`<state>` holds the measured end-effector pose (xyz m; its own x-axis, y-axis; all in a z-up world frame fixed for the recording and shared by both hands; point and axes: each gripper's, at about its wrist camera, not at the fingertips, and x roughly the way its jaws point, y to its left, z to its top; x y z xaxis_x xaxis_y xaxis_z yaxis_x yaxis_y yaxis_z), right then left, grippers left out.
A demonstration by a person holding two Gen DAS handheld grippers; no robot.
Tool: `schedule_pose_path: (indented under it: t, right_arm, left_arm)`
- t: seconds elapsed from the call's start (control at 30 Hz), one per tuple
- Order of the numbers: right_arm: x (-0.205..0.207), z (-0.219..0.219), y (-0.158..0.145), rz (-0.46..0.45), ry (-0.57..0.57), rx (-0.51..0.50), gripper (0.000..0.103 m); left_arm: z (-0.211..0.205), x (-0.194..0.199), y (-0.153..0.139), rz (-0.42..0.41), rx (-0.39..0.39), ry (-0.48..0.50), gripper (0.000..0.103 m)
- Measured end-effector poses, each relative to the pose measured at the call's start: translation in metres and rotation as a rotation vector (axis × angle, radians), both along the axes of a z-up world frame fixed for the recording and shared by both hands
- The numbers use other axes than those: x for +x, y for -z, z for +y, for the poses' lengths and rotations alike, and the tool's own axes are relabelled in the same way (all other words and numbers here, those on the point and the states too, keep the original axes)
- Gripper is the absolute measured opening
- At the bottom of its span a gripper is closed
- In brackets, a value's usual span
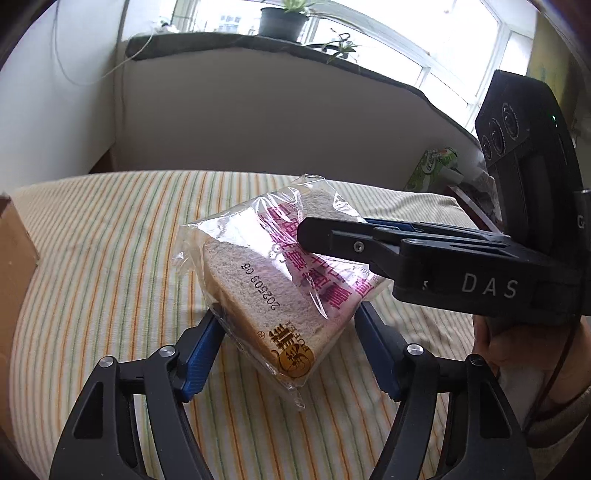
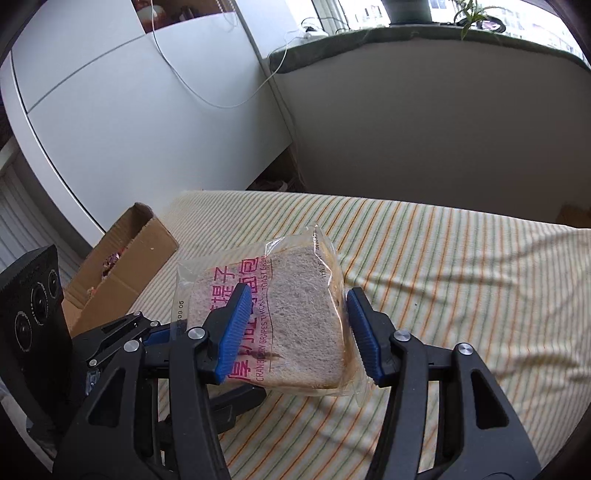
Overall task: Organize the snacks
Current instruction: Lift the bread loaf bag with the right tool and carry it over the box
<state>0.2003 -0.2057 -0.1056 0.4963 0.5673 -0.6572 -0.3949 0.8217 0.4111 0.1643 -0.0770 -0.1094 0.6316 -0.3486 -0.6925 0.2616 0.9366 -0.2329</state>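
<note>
Left wrist view looks down on a bed covered by a striped sheet [image 1: 110, 258], cream with thin green and orange lines. This sheet is the landmark for everything else. Behind its far edge stands a plain low wall topped by a dark windowsill [image 1: 258, 42] carrying a potted plant [image 1: 282, 22] against bright windows. At the sheet's left edge sits an open cardboard box [image 2: 125, 269], seen best from the right wrist view, with small wrapped items inside that are too blurred to name. Beyond the sheet's far right corner lies a green and white packet [image 1: 434, 168].

Raised above the middle of the sheet is the task's item, a bread packet [image 1: 273, 280]: thick sliced toast in clear plastic with pink lettering and a printed date.

Both grippers meet at this packet. The left gripper [image 1: 291, 328], black with blue ribbed pads, has the packet's lower end between its jaws; the left pad touches the wrapper, while the right pad stands just clear, so its hold looks loose. The right gripper [image 2: 299, 328] comes in from the right side of the sheet, and its two pads [image 2: 232, 328] press on opposite faces of the loaf, gripping it at a middling width.
</note>
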Motion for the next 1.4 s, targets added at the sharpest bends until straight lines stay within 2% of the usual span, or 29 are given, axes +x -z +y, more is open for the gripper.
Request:
schedule_pose_path:
  t: [0.1, 0.23, 0.37, 0.57, 0.7, 0.87, 1.1, 1.27, 1.4]
  right_arm:
    - [-0.023, -0.012, -0.042, -0.077, 0.03, -0.004, 0.056]
    - [-0.056, -0.018, -0.1, -0.188, 0.039, -0.026, 0.056]
    - [-0.082, -0.014, -0.125, -0.232, 0.044, -0.044, 0.056]
    - [-0.1, 0.001, -0.128, -0.226, 0.033, -0.05, 0.056]
    - [-0.104, 0.014, -0.123, -0.213, 0.006, -0.045, 0.056]
    - [-0.101, 0.051, -0.112, -0.185, -0.045, -0.026, 0.056]
    - [-0.089, 0.146, -0.1, -0.151, -0.193, -0.015, 0.056]
    - [-0.087, 0.23, -0.096, -0.151, -0.324, -0.012, 0.056]
    - [-0.087, 0.281, -0.096, -0.153, -0.407, -0.005, 0.056]
  left_arm:
    - [-0.016, -0.021, -0.024, -0.07, 0.042, 0.031, 0.071]
    - [-0.024, -0.052, -0.072, -0.187, 0.04, 0.061, 0.071]
    - [-0.022, -0.085, -0.109, -0.287, 0.03, 0.081, 0.071]
    - [-0.013, -0.116, -0.118, -0.31, 0.01, 0.081, 0.071]
    - [-0.003, -0.117, -0.113, -0.298, -0.001, 0.07, 0.071]
    - [0.019, -0.127, -0.106, -0.283, -0.015, 0.026, 0.071]
    - [0.081, -0.135, -0.087, -0.241, -0.041, -0.088, 0.071]
    - [0.148, -0.141, -0.076, -0.217, -0.065, -0.219, 0.071]
    - [0.199, -0.15, -0.068, -0.203, -0.078, -0.33, 0.071]
